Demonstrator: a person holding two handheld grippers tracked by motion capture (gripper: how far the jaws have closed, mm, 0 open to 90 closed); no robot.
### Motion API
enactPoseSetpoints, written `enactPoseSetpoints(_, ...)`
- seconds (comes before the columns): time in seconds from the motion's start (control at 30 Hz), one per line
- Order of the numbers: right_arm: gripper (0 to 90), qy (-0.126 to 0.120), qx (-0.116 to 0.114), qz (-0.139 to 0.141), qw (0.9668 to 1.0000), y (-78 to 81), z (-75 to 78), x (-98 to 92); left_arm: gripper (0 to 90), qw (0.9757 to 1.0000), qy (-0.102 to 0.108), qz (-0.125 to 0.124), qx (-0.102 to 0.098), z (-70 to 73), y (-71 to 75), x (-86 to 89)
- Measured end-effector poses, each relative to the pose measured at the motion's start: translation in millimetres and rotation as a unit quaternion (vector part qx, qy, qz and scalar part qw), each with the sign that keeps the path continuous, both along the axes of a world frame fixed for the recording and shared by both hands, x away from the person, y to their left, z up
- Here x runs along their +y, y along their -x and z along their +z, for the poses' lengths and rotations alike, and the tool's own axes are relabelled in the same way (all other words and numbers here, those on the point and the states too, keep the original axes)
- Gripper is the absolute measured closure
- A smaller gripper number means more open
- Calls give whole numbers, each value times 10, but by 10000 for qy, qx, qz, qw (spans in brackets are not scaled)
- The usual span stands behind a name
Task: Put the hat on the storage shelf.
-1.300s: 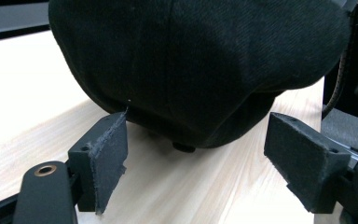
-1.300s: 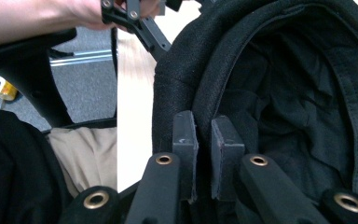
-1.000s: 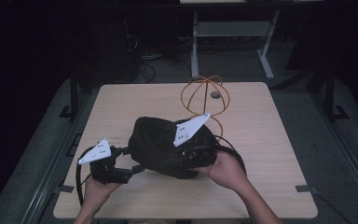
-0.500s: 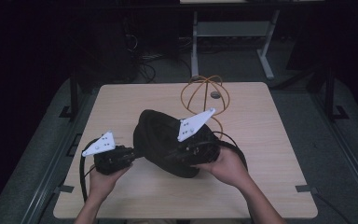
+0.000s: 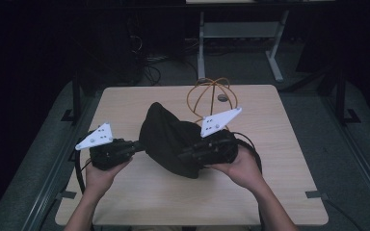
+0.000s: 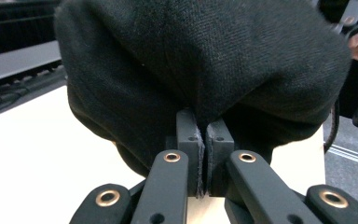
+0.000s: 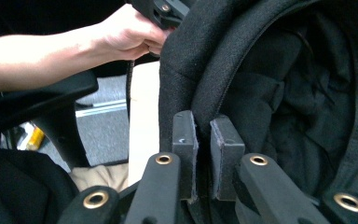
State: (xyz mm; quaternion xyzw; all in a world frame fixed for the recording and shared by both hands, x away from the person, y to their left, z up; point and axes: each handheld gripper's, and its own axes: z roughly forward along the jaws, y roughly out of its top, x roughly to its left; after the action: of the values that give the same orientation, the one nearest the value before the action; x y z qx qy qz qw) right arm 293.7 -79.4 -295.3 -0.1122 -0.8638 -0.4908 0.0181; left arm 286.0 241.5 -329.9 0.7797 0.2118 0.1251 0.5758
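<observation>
Pale wooden table (image 5: 279, 159), my left gripper (image 6: 203, 154) and right gripper (image 7: 207, 154) both clamped on black garment (image 5: 168, 139), possibly a hood, near the front edge.

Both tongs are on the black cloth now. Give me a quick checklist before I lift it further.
1. Left tongs clamped on the black cloth: ok; the jaws have just closed, with a fold of fabric pinched between the pads.
2. Right tongs clamped on the cloth's hem: ok, the edge sits between the pads.
3. Grips at opposite sides: ok, left end and right end in the high view.
4. Cloth clear of the table: not ok, its lower part looks to rest there.
5. Cloth clear of the orange wire frame: cannot tell, they overlap in the high view.
</observation>
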Motion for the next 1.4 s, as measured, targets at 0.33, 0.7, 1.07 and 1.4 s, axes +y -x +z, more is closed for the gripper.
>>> enactPoseSetpoints(0.33,780,-464,195,-16,9987,-81,-47,-64,878,9993,-268,21,-263,412,-72,-42)
enactPoseSetpoints(0.7,590,-825,368,-81,9959,-185,-73,-96,882,9988,-319,24,-376,623,-121,-8)
enactPoseSetpoints(1.07,336,-593,254,-782,9948,-91,-262,-443,884,9989,-373,59,-274,599,-185,24)
enactPoseSetpoints(1.4,301,-9,203,-1338,9908,46,-634,-879,884,9998,-143,49,-109,628,-340,62)
